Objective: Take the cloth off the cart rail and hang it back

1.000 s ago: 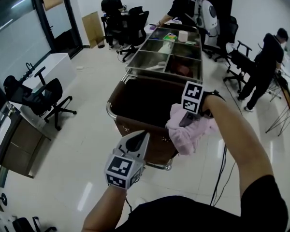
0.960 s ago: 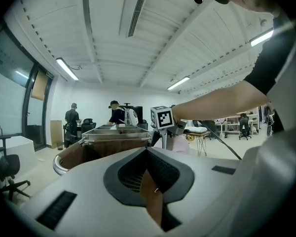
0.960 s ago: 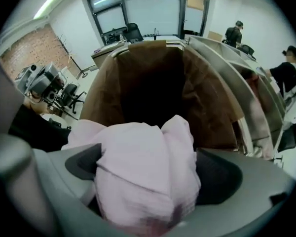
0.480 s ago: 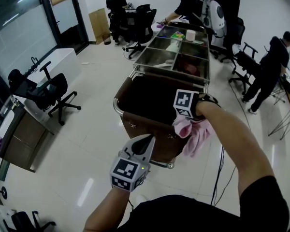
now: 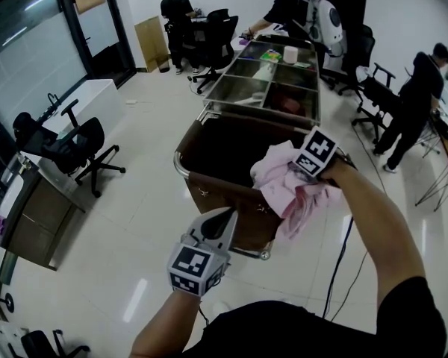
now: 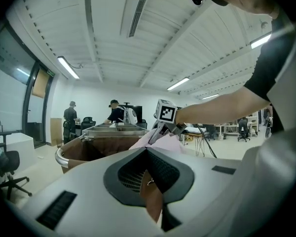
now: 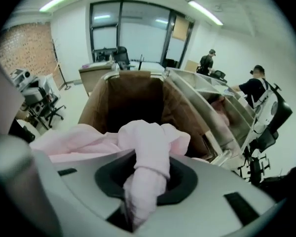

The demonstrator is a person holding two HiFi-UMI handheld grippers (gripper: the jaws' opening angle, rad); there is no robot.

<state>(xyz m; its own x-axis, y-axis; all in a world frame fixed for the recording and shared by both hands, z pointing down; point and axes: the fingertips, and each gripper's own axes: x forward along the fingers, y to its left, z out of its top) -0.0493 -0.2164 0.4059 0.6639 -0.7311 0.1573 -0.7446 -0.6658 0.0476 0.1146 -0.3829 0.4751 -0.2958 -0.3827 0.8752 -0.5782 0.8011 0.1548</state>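
A pink cloth [image 5: 282,179] is bunched in my right gripper [image 5: 294,171], above the near right corner of the brown cart [image 5: 209,196]. The right gripper view shows a fold of the cloth [image 7: 149,147] between the jaws of that gripper [image 7: 143,181], which are closing on it. The rest hangs down past the chrome rail [image 5: 185,171]. My left gripper [image 5: 222,219] is shut and holds nothing, low in front of the cart's near end. From the left gripper [image 6: 150,181] the cloth [image 6: 163,141] and the cart rail [image 6: 64,157] are seen ahead.
Steel compartments [image 5: 269,88] holding items extend beyond the cart. Office chairs [image 5: 82,151] and a desk [image 5: 30,215] stand to the left. Several people work at the back and right. A black cable [image 5: 336,274] runs over the white floor at the right.
My right gripper has shut on the cloth and lifted it up and to the right, off the cart's corner. The left gripper has hardly moved.
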